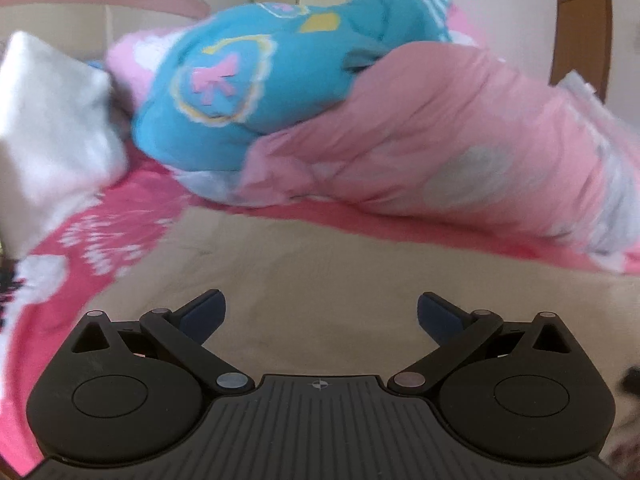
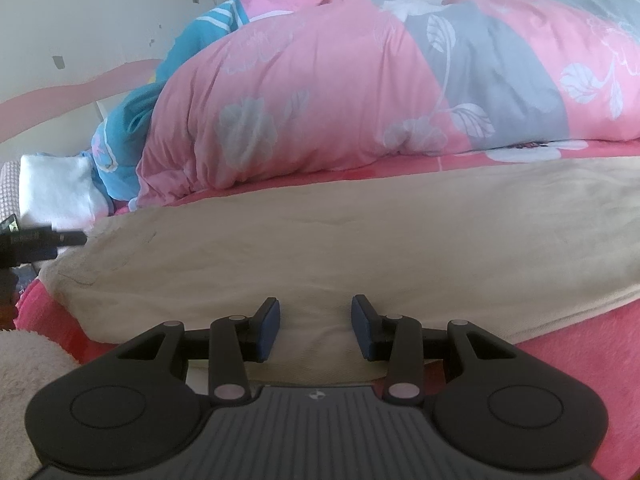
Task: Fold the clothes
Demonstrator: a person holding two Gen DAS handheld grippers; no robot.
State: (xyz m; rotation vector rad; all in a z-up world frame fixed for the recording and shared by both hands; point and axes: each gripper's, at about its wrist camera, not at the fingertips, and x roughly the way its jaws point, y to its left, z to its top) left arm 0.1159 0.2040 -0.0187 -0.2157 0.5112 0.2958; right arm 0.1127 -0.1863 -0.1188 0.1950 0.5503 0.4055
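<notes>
A beige garment (image 2: 360,232) lies spread flat on the bed (image 2: 580,364), which is covered by a deep pink sheet; the cloth's near hem runs along the bed's front edge and its left end reaches toward the bed's left corner. The right gripper (image 2: 315,328) sits low at that near hem with its blue-padded fingers (image 2: 269,330) partly spread; the beige fabric rises in a small bunch between them, though the pads do not seem to press on it, so a grip cannot be confirmed. The left gripper (image 1: 321,314) hangs over the same beige cloth with its fingers spread wide and nothing between them; that view is smeared, so details there are soft. Behind the garment, along the bed's far edge, a pink and grey flowered quilt (image 2: 320,100) is heaped, and a blue blanket (image 1: 224,76) with a pink bow print lies piled against its left end. A white folded cloth (image 2: 56,188) rests near the bed's far left corner. No brand, label or legible writing shows anywhere, only a small crosshair mark on each gripper body.
</notes>
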